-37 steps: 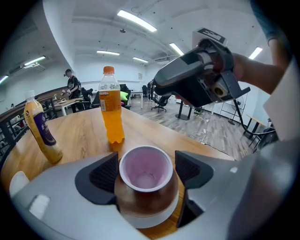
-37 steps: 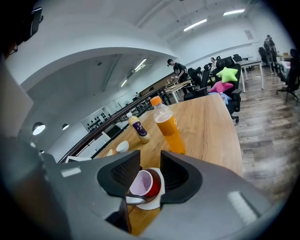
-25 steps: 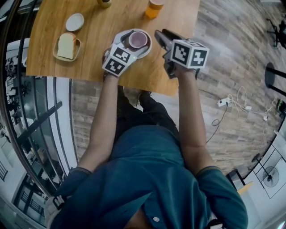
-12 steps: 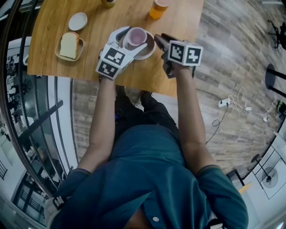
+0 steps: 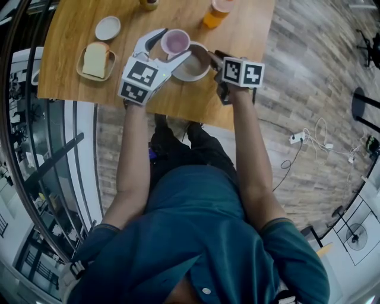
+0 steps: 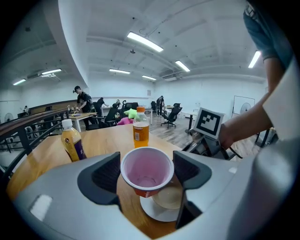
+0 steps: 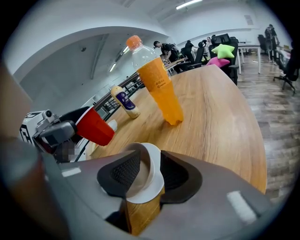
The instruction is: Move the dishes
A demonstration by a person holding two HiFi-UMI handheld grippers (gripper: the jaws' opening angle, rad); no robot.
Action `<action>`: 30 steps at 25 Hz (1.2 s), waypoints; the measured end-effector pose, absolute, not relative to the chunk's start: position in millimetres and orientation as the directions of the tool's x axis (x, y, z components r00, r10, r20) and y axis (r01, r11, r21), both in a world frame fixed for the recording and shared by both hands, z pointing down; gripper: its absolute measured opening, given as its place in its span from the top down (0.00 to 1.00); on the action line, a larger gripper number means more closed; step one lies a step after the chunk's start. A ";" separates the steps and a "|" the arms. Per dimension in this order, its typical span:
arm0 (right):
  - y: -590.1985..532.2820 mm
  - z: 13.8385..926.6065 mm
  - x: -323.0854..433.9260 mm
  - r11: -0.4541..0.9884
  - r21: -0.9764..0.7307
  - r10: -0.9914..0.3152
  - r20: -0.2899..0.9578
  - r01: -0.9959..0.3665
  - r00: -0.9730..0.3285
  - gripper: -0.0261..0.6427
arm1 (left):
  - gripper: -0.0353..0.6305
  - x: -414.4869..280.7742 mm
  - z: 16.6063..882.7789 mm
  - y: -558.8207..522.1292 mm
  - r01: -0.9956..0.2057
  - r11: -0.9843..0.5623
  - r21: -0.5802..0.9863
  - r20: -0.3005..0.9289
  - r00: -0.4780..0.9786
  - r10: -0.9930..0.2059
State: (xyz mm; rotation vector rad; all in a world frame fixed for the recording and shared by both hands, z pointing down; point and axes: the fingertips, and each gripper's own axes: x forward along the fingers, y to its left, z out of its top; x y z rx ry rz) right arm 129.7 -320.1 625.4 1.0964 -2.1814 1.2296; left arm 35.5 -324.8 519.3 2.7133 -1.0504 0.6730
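Moved: red plastic cup with a pale pink inside (image 6: 146, 169) has come up off the round white shallow dish (image 5: 195, 64) it sat in a second ago. It now hangs to the dish's left, further in over the light wooden table (image 5: 178, 95). The dish looks unshifted.
Left gripper (image 5: 171, 47): jaws pressed onto the cup's sides. The cup is upright, in the air, clear of the dish.
Right gripper (image 5: 212, 58): jaws pinching the dish's near rim, one pad inside the lip and one outside. The left gripper view suggests the dish is flat on the table, but I can't tell for sure whether it is lifted.
Dish position: near table edge, just in front of the person.
Not touched: clear bottle of orange drink (image 5: 217, 10) at the far edge; yellow-drink bottle with purple label (image 6: 72, 140); small white saucer (image 5: 108, 27); bread slice on a tan plate (image 5: 95, 59), well to the left.
Done so far: cup and dish are separated and each is gripped.
Left to do: probably setting the cup down somewhere and carrying the dish off, since neither is placed yet. Destinations aren't visible.
Progress call: early, with the grasps done and transport barely begun.
Risk: the dish is held only by an edge pinch and could tip once lifted.
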 end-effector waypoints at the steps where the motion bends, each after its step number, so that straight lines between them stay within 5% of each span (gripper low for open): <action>1: -319.7 627.3 129.0 0.302 -0.529 -0.432 0.666 -0.793 -0.609 0.79 | 0.42 31.2 518.2 -326.1 -0.675 -0.738 -0.020 0.461 0.648 -0.606; 19: -314.5 657.4 120.8 0.270 -0.510 -0.376 0.725 -0.816 -0.577 0.80 | 0.43 -47.4 543.8 -336.1 -0.746 -0.666 -0.027 0.514 0.560 -0.649; 25: -315.2 660.7 120.7 0.261 -0.497 -0.376 0.737 -0.827 -0.561 0.92 | 0.43 -65.0 566.6 -331.2 -0.762 -0.648 -0.006 0.546 0.541 -0.640; 30: -314.4 658.7 119.9 0.248 -0.496 -0.373 0.744 -0.832 -0.555 0.92 | 0.43 -74.8 584.0 -327.1 -0.770 -0.638 0.012 0.562 0.533 -0.633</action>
